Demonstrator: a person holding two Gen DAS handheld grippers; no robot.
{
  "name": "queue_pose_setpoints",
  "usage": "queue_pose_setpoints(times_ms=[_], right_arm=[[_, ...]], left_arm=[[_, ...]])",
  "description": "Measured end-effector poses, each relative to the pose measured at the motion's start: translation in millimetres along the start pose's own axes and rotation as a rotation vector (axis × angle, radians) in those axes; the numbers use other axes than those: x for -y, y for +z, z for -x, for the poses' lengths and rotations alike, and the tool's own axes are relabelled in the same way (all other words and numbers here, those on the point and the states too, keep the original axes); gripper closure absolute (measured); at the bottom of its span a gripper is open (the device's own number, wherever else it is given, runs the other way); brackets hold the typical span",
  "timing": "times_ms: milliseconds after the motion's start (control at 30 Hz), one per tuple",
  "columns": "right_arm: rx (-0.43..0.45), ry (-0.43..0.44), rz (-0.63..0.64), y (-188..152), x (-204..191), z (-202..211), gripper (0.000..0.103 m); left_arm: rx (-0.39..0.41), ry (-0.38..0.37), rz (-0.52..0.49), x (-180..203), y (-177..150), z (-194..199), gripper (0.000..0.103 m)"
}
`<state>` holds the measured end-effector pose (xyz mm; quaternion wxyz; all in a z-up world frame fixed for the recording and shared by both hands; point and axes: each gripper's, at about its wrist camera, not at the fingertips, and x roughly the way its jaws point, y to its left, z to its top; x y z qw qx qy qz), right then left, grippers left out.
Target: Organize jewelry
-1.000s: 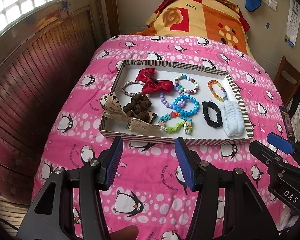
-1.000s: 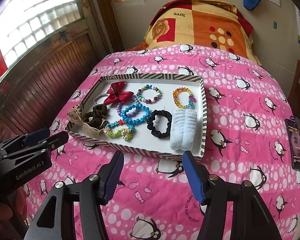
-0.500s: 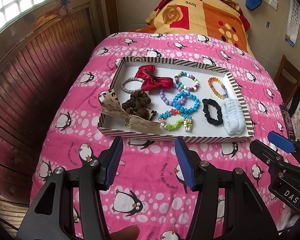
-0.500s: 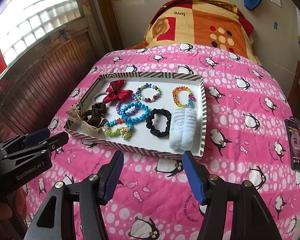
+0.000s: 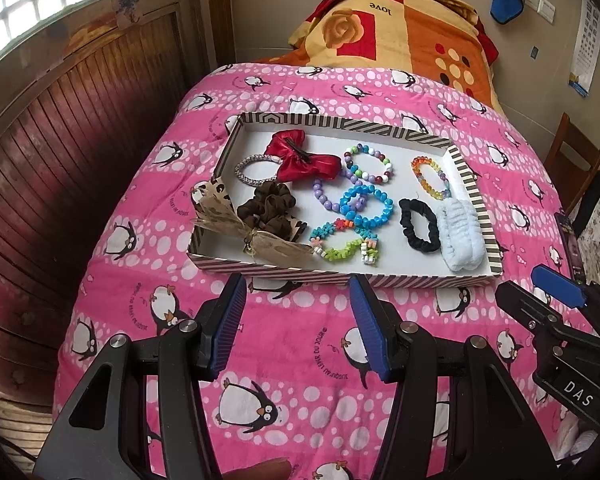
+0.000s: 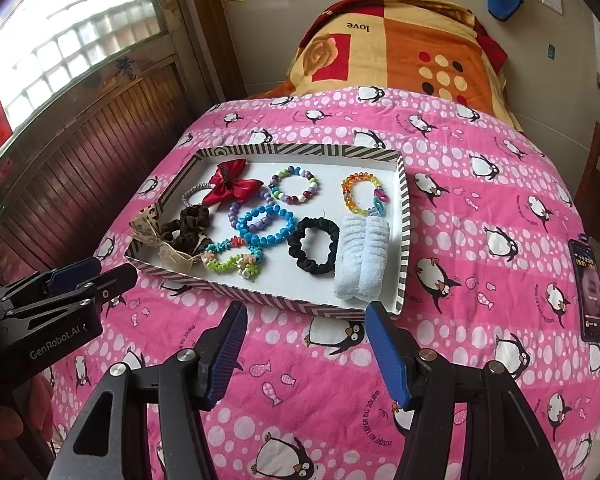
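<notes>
Both tongs, left (image 5: 298, 326) and right (image 6: 306, 350), released, empty, hovering near bed's foot edge short of striped tray (image 5: 470, 188). Jewelry all in tray, bracelets (image 5: 364, 206) overlapping; sorted or pending unclear. Pinch single strands only.

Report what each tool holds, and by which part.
Nothing is held: the left tool and right tool are open, short of the striped tray.
</notes>
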<state>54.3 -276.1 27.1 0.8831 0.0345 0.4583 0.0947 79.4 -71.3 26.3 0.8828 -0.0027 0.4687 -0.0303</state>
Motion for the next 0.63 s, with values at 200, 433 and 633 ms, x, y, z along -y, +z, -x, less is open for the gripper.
queue_pose_setpoints(times_ms=[200, 433, 633], right_arm=[[-0.001, -0.003, -0.003, 0, 0, 0, 0.044], [-0.012, -0.001, -0.004, 0, 4, -5, 0.044], [-0.017, -0.001, -0.004, 2, 7, -7, 0.044]], left_arm=[[-0.005, 0.000, -0.003, 2, 1, -1, 0.050], [-0.016, -0.007, -0.006, 3, 2, -7, 0.050], [-0.018, -0.035, -0.010, 4, 3, -11, 0.049]])
